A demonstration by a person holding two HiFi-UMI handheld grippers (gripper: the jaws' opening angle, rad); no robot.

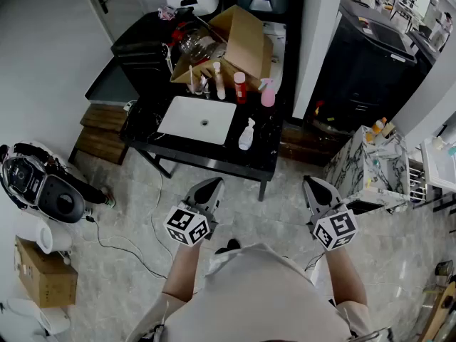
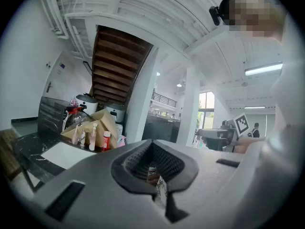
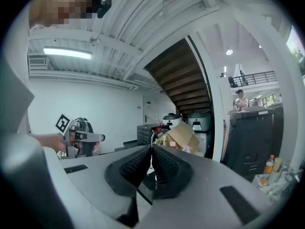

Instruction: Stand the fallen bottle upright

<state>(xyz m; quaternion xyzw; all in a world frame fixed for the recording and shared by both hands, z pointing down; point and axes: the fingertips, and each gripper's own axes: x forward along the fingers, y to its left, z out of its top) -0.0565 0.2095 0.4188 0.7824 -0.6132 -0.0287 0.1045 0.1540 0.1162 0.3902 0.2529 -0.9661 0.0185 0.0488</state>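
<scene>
table (image 1: 214, 157) ahead of left gripper (image 1: 211, 185): glossy black | box (image 1: 246, 34): matt cardboard | bottle (image 1: 246, 135): smooth white plastic

a black bench (image 1: 260, 157) is recorded on a tiled floor (image 1: 285, 198). a white rectangular panel (image 1: 197, 118) is laid flat on the front half of the bench. just right of the panel, a white spray bottle (image 1: 246, 135) is found lying on its side. behind these, a pink bottle (image 1: 268, 95), a red bottle with a white cap (image 1: 240, 87) and a tall pale bottle (image 1: 219, 81) are stood upright, in front of an open cardboard box (image 1: 239, 38).
</scene>
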